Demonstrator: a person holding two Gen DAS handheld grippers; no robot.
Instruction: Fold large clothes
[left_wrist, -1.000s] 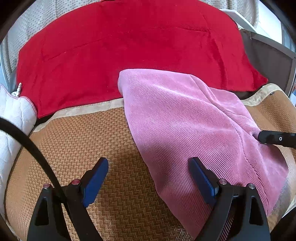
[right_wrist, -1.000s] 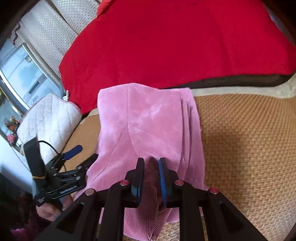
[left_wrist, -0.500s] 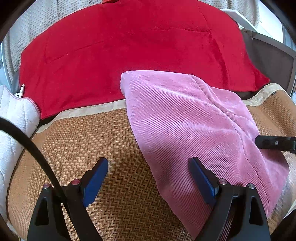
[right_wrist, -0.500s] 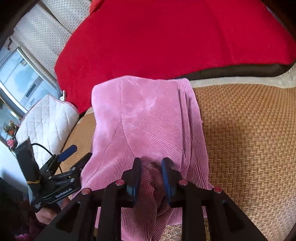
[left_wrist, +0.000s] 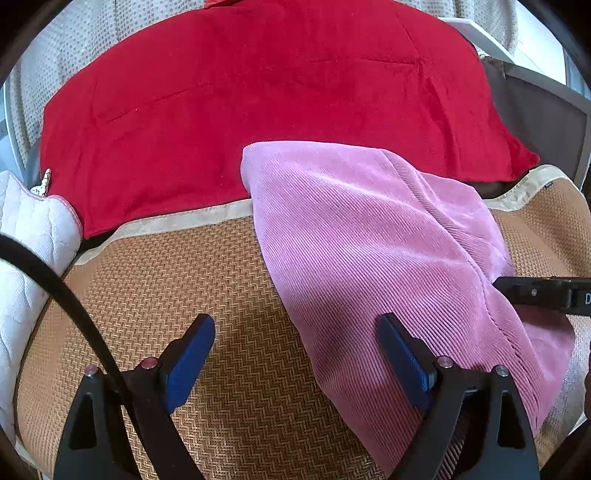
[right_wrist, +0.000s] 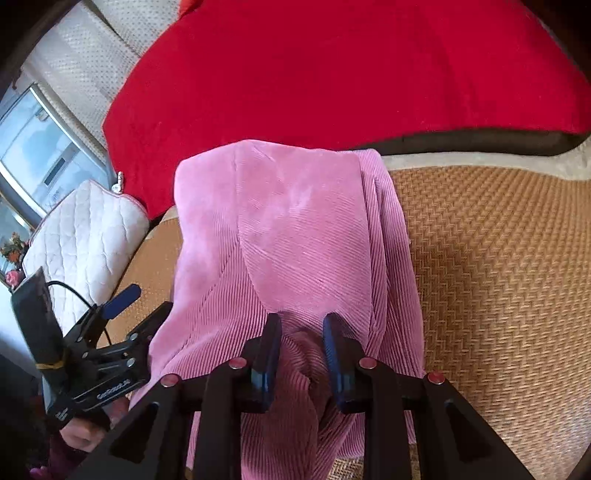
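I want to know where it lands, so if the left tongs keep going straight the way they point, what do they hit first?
Most likely the woven mat, bare between the open left tongs. The pink garment lies just to the right, under the right-hand finger, so its edge could be brushed; depth is hard to judge.

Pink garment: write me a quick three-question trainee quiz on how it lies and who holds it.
1. True or false: the left tongs grip the pink garment.
2. What does the garment's far end lie on? A) red blanket B) white cushion C) bare floor
3. Fill in: the garment's near part lies on a woven ___.

Key: 1 false, they stand wide open and grip nothing. 2 A. 3 mat.
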